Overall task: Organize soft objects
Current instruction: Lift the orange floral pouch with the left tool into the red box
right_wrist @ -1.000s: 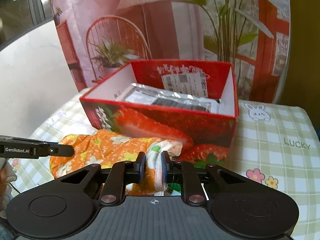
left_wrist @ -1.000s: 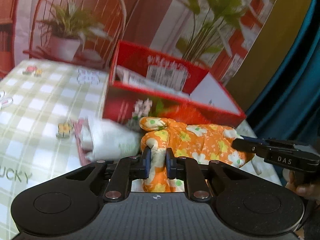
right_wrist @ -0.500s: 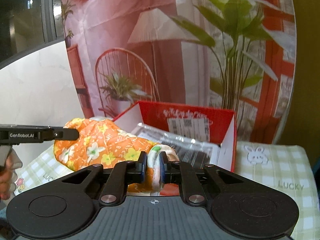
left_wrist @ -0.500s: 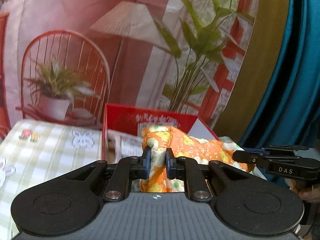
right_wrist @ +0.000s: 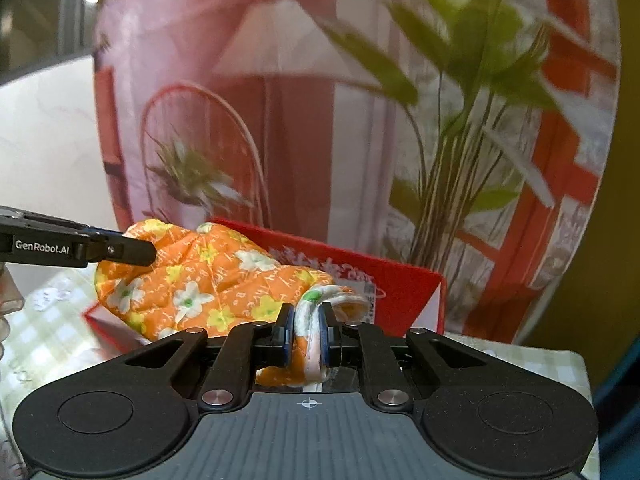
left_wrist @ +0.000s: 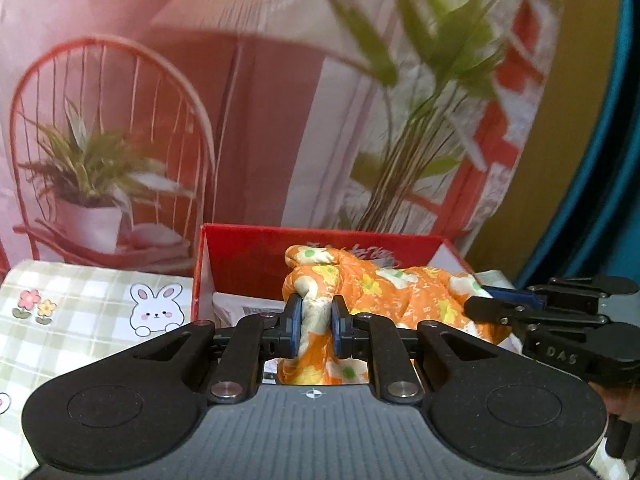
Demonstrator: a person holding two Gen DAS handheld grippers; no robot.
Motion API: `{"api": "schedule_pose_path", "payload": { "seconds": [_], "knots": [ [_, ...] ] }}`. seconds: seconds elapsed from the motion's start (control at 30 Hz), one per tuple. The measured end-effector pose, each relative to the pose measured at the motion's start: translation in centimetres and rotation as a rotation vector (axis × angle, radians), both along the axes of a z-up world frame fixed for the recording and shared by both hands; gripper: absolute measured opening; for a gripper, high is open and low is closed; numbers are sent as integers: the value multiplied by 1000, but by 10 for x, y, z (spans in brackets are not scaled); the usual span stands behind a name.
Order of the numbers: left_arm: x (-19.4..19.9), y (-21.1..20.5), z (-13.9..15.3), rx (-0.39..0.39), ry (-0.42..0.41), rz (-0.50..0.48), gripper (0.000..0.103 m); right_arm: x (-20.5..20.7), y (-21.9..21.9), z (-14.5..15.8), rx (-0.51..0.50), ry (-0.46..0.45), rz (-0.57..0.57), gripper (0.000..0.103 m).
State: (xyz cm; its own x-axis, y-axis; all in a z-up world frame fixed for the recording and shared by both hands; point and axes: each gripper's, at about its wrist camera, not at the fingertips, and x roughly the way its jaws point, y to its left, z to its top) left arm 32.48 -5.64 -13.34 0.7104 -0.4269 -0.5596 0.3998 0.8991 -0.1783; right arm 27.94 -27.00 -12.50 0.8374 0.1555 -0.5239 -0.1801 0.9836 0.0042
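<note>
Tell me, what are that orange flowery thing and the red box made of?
The orange flowery thing looks like soft quilted cotton, matte: it bunches and creases between the fingers. The red box seems printed cardboard, slightly glossy, with thin stiff walls, white inside.
</note>
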Motion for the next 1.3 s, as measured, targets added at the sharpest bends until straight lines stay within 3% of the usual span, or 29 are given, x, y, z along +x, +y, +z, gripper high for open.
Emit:
{"api": "schedule_pose_path", "payload": {
  "seconds": [0.23,0.47,1.2,1.3],
  "knots": [
    [38,-7,-9,44,55,5,16,54,-2,-25,8,93,-43,12],
    [58,-19,-24,97,112,28,16,83,4,-43,-68,154,-49,12],
    [70,-22,-49,121,168,34,18,107,7,-65,-118,277,-102,12],
    [68,-24,-46,134,157,31,25,107,8,-65,-128,276,-111,14]
  ]
}}
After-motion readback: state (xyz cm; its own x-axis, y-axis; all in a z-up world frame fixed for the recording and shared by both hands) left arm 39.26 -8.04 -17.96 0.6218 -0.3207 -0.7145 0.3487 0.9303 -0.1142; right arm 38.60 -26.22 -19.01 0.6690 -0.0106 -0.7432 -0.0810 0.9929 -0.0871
